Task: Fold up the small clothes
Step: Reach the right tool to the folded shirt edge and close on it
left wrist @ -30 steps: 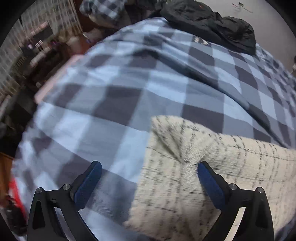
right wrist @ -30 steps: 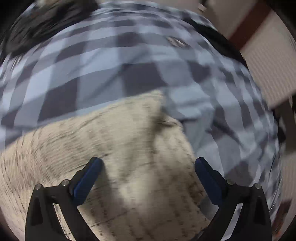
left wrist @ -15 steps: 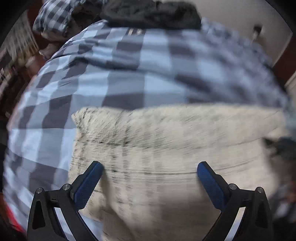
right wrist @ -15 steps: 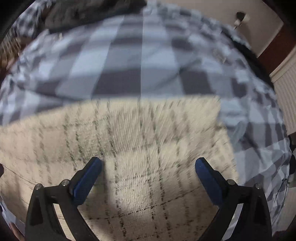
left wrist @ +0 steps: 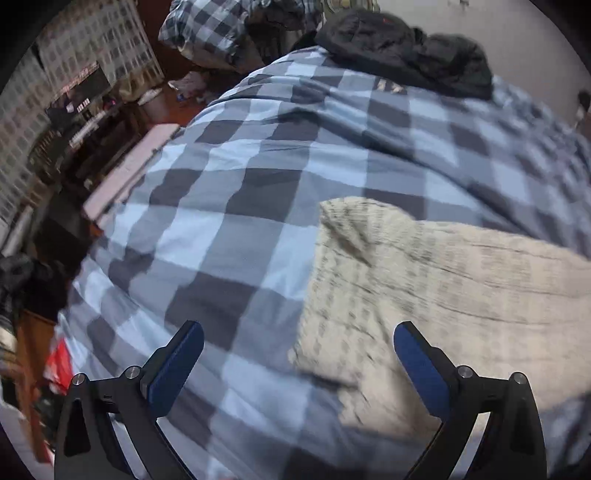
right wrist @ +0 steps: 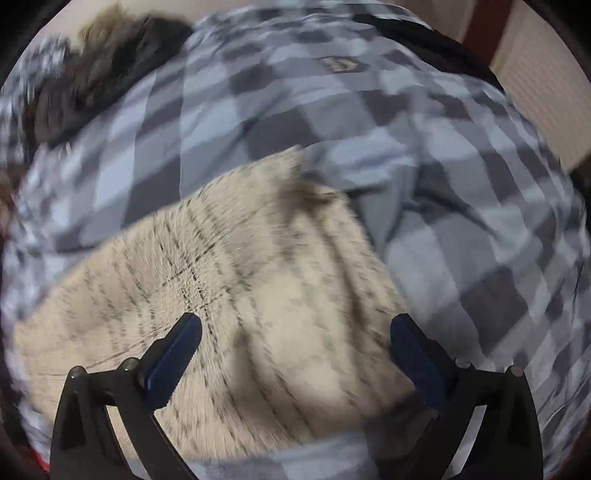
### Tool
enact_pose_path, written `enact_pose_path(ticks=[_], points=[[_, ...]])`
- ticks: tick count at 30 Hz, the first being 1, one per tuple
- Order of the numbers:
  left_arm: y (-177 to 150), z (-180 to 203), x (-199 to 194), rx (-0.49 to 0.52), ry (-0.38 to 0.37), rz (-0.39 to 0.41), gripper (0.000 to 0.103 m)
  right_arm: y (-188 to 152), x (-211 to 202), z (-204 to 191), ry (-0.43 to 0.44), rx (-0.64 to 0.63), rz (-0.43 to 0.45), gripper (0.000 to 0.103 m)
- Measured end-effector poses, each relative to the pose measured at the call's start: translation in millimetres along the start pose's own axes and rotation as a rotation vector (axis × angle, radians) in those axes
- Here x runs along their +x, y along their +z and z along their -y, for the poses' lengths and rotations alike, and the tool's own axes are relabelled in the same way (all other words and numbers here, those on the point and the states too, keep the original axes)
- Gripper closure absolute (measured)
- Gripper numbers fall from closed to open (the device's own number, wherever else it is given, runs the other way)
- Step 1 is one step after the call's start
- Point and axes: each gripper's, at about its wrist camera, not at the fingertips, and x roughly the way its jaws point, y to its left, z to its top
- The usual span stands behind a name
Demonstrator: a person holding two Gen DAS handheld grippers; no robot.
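Now, compared with half a second ago, the left wrist view has swung off the cream garment (left wrist: 436, 295): then the cloth filled the span between both fingers, and here it lies from 3 to 5 o'clock, with only its left edge reaching in between them, while the checked duvet (left wrist: 236, 229) fills the rest from 9 to 12 o'clock. The left gripper (left wrist: 298, 354) stands wide open with nothing between its blue pads. One dark jacket (left wrist: 406, 48) lies heaped at 12 o'clock at the far end of the bed, and one checked pillow (left wrist: 218, 29) shows at 11 o'clock. In the right wrist view the same single garment (right wrist: 236, 280), cream with thin dark grid lines, has slid toward 8 o'clock, its far corner now at the centre instead of spanning the frame. The right gripper (right wrist: 296, 350) is likewise spread wide and empty, hanging over the cloth; whether it touches is lost in blur. The duvet (right wrist: 480, 236) runs from 12 to 4 o'clock.
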Motion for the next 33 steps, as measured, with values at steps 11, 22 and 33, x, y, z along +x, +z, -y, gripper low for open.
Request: enact_pose_path(ticks=[11, 22, 33], points=[[-25, 58, -46, 0.205, -0.045, 0.131, 0.000, -36, -11, 92, 0.483, 0.467, -0.122, 0.003], [-17, 83, -30, 0.260, -0.075, 0.083, 0.000, -20, 48, 46, 0.366, 0.400, -0.309, 0.009], [-10, 101, -9, 0.293, -0.072, 0.040, 0.000, -4, 60, 11, 0.352, 0.301, -0.278, 0.075]])
